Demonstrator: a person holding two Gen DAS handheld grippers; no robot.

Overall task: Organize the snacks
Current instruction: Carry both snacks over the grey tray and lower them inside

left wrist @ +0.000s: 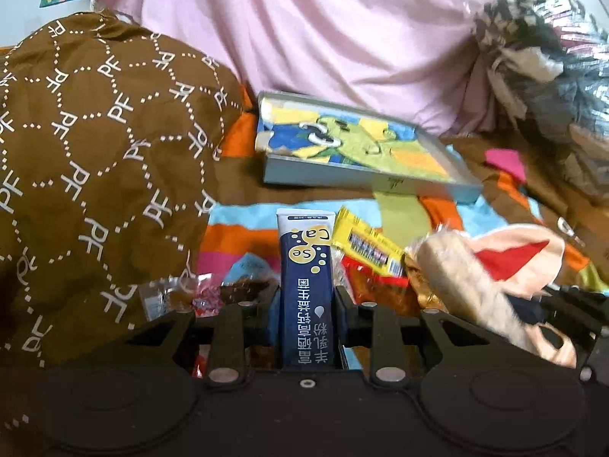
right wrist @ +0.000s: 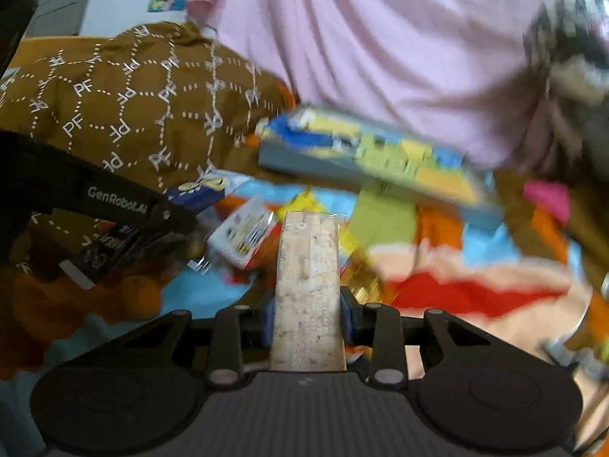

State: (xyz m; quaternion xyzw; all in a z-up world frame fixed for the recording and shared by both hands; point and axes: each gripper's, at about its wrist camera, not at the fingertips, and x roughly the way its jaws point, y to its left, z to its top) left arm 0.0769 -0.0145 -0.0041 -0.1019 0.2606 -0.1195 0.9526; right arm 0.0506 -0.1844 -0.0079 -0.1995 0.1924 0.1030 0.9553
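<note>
Both views bright w/ even, soft daylight-type light; colours saturated, no hard shadows. Strong fisheye bend: dark vignette in corners, edges curved. Left wrist view mostly sharp at centre; crinkled silver-and-black foil bag [left wrist: 548, 38] at upper right smeared, w/ glare spots. Right wrist view has motion blur throughout: flat grey-rimmed box with a cartoon-print lid [right wrist: 365, 152] streaked, bedding pattern at lower right smudged.
</note>
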